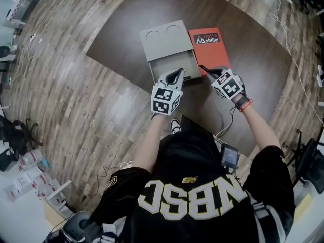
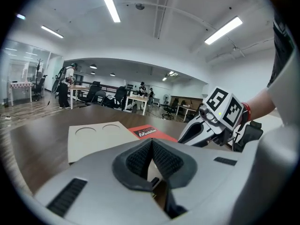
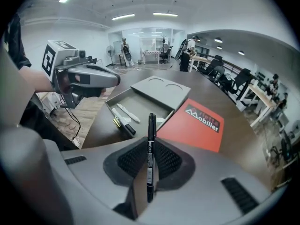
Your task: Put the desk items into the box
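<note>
A black pen [image 3: 150, 125] is clamped btwn the jaws of the right gripper [image 3: 151, 146], which are closed only as far as the barrel allows. The pen is held lengthwise along the jaw line, w/ one end projecting ahead of the pads. In the head view this gripper is seen above the table [image 1: 116, 39], at the near right corner of the open grey box [image 1: 174, 62] & next to the orange booklet [image 1: 207, 47]. The left gripper [image 2: 152, 144] is seen w/ its pads brought together at the tips & nothing held; it is poised at the box's near edge, close beside the other one. Two items are already seen inside the box, a white stick [image 3: 127, 112] & a black marker [image 3: 123, 126], & the lid [image 3: 161, 88] is laid flat at the box's far side. The step in hand is judged to be the carrying of the pen to the box, so the task is prob. partly done. Risks: as only a thin round barrel is pinched, the pen could be swung or slid in the pads if its end is knocked against the box wall. If it is let go too early or too far right, it could be dropped on the booklet or table & rolled away. It could be bounced off the items inside if released from too high. W/ both grippers so near, a clash could be caused by a careless sweep
</note>
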### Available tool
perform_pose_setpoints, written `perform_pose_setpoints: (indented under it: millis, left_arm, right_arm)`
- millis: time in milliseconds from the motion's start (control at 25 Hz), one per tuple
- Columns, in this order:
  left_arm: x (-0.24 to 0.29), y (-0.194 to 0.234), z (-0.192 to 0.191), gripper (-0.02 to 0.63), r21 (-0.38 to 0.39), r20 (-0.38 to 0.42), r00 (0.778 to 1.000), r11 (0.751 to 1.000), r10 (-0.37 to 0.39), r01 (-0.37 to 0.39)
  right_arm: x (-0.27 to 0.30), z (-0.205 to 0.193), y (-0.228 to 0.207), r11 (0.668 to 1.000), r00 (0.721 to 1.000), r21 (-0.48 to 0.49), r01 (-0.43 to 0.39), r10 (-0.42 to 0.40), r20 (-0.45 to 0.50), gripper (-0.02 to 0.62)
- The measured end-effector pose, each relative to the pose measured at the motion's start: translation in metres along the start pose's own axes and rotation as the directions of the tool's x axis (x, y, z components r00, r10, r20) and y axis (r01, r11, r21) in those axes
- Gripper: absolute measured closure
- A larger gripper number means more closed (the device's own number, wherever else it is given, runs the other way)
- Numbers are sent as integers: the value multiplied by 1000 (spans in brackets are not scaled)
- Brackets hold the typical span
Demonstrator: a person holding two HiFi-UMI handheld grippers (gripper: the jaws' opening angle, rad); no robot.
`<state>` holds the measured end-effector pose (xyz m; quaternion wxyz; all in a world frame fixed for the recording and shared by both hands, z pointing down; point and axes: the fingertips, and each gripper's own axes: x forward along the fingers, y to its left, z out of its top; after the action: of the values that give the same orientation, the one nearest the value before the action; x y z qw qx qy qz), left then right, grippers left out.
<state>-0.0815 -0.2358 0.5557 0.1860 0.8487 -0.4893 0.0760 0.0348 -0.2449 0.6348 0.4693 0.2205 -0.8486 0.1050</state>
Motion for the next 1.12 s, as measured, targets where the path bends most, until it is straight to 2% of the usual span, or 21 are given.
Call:
perform_pose_setpoints:
  millis: [240, 520, 680, 840, 1120]
  left_arm:
    - [-20, 35, -3, 592, -33, 3, 997, 997, 74, -73]
    - [-40, 63, -8, 592, -61, 6, 990, 988, 142, -141]
    - [-46, 75, -12, 592, -80, 3, 985, 982, 171, -170]
    - [-51, 84, -15, 592, -102, 4, 979, 974, 203, -202]
    - [-56, 97, -21, 592, -123, -5, 971, 964, 239, -238]
  right_arm:
    - [29, 38, 8, 993, 999, -110, -47, 46, -16, 541]
    - [59, 75, 22, 963, 993, -244, -112, 103, -49, 541]
    - [76, 93, 35, 932, 988, -329, -154, 142, -60, 541]
    - [94, 103, 43, 883, 983, -432, -184, 160, -91, 541]
    - [130, 108, 55, 825, 970, -511, -242, 200, -137, 541]
